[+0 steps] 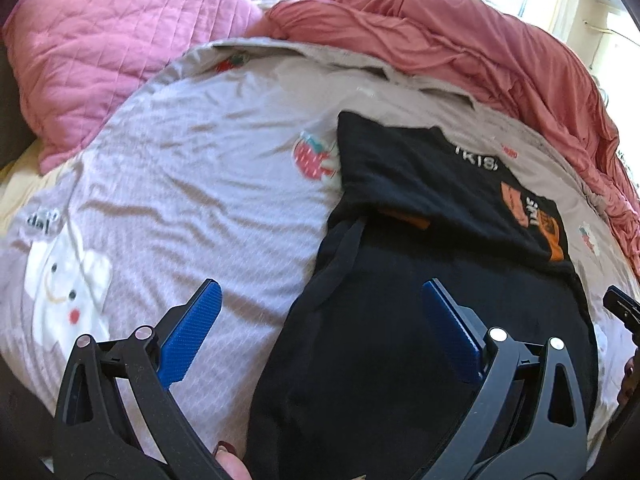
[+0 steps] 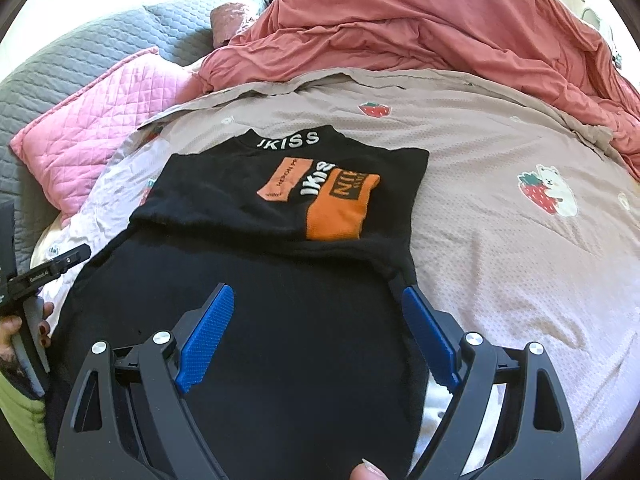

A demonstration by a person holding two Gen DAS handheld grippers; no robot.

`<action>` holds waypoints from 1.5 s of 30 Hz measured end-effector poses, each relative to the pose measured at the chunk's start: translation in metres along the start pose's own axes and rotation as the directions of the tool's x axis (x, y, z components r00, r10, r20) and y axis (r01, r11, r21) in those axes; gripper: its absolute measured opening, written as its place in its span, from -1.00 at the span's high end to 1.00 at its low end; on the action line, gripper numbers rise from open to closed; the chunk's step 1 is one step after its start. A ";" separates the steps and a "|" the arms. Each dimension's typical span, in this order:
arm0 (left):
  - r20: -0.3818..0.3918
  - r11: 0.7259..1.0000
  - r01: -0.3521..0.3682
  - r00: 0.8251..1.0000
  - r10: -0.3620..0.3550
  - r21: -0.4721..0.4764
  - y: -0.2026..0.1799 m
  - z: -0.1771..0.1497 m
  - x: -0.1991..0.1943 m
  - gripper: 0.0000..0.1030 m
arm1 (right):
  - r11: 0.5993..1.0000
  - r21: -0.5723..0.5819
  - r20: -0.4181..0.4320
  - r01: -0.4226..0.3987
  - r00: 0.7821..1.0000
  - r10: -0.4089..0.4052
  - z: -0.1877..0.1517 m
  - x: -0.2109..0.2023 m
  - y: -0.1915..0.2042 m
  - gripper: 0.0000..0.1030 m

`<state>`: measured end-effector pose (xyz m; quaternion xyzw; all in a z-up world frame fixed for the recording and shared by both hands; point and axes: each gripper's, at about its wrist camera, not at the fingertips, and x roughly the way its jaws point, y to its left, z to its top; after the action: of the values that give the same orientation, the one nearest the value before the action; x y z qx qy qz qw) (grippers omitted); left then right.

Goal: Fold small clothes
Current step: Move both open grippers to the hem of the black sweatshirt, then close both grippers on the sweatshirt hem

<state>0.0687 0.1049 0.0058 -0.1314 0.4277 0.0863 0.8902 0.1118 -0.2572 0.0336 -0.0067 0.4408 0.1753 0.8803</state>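
Softly, knitted black top (image 2: 248,320) drapes dimpled sheet (image 2: 500,264).

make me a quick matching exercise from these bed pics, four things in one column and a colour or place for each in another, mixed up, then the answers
Things
1. black top
2. quilted pillow
3. rumpled blanket
4. strawberry-print sheet

Descriptions
A. heaped along the far edge of the bed
B. pink, lying off to the left of the garment
C. carries an orange patch and white lettering at the collar
D. beige, spread flat under the garment

Pairs: 1-C, 2-B, 3-A, 4-D
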 end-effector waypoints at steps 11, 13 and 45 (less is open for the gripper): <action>-0.104 0.999 -0.031 0.994 0.032 0.015 0.017 -0.023 -0.011 -0.81 | 1.000 0.005 -0.040 -0.004 0.999 0.004 -0.024 -0.015 -0.005 -0.66; -0.106 0.999 -0.022 0.994 0.024 0.024 0.019 -0.027 -0.016 -0.81 | 1.000 0.004 -0.049 -0.007 0.999 0.007 -0.028 -0.017 -0.006 -0.66; -0.196 0.991 0.114 0.976 -0.097 0.075 0.010 -0.073 -0.028 0.23 | 0.997 0.014 -0.227 -0.073 0.971 0.075 -0.126 -0.056 -0.018 0.36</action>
<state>-0.0049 0.0909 -0.0174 -0.1233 0.5074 0.0073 0.8528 -0.0109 -0.3117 -0.0019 -0.0077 0.5390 0.2048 0.8170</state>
